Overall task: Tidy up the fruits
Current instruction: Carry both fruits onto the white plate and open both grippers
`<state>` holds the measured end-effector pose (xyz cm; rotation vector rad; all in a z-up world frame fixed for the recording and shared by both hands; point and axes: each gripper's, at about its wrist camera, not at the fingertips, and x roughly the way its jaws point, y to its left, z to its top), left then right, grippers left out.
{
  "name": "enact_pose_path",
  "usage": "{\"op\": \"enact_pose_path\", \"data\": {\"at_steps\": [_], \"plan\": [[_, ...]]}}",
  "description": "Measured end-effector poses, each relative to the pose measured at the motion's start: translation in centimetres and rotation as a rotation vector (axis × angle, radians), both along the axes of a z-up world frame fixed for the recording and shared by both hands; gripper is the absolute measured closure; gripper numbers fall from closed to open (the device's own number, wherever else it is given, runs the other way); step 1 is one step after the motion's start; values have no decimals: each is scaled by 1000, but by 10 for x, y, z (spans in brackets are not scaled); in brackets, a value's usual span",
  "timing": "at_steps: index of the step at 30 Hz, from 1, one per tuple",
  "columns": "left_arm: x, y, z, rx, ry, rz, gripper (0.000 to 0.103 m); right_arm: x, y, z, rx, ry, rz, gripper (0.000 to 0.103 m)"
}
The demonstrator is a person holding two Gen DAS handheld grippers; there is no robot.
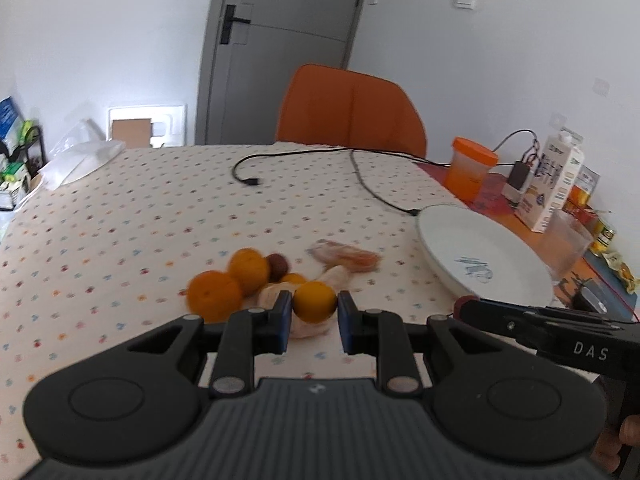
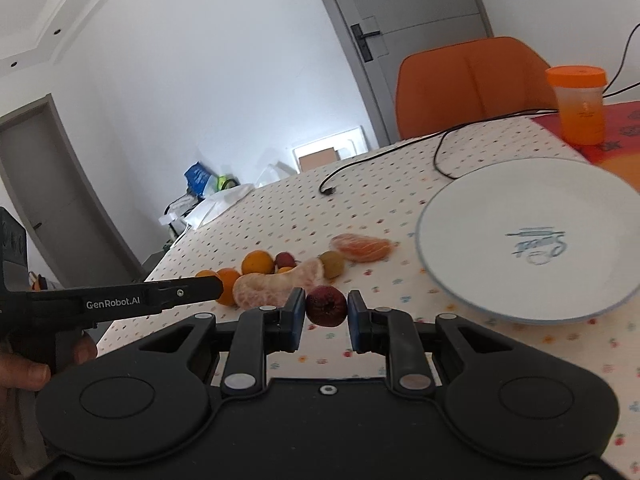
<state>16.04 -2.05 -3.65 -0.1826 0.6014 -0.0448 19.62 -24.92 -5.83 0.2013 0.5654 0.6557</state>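
In the left wrist view my left gripper [image 1: 314, 322] is shut on a small orange fruit [image 1: 315, 302], held just above the fruit pile. The pile holds two oranges [image 1: 214, 295], a dark red fruit [image 1: 278, 266] and peeled citrus pieces [image 1: 346, 259]. In the right wrist view my right gripper [image 2: 324, 320] is shut on a dark red jujube [image 2: 326, 305], left of the white plate [image 2: 532, 236]. Peeled segments [image 2: 276, 286] and small fruits [image 2: 258, 262] lie behind it. The plate holds nothing and also shows in the left wrist view [image 1: 476, 256].
A black cable [image 1: 360, 178] runs across the dotted tablecloth. An orange-lidded jar [image 1: 472, 170], a milk carton [image 1: 554, 184] and a clear container [image 1: 566, 246] stand at the right edge. An orange chair [image 1: 350, 110] is behind the table. A plastic bag [image 1: 82, 158] lies far left.
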Motion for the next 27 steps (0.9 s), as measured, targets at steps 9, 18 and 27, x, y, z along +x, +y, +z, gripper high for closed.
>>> {"op": "enact_pose_path", "data": {"at_steps": [9,18,27], "plan": [[8,-33,6,1,-16,-58,81,-4,-30,3,16,-16,-47,82],[17,-65,10,-1,-25,-110,81,-4,-58,3,24,-27,-87,82],[30,-95,13,7,-30,-169,81,0,-83,2,24,-34,-134,82]]}}
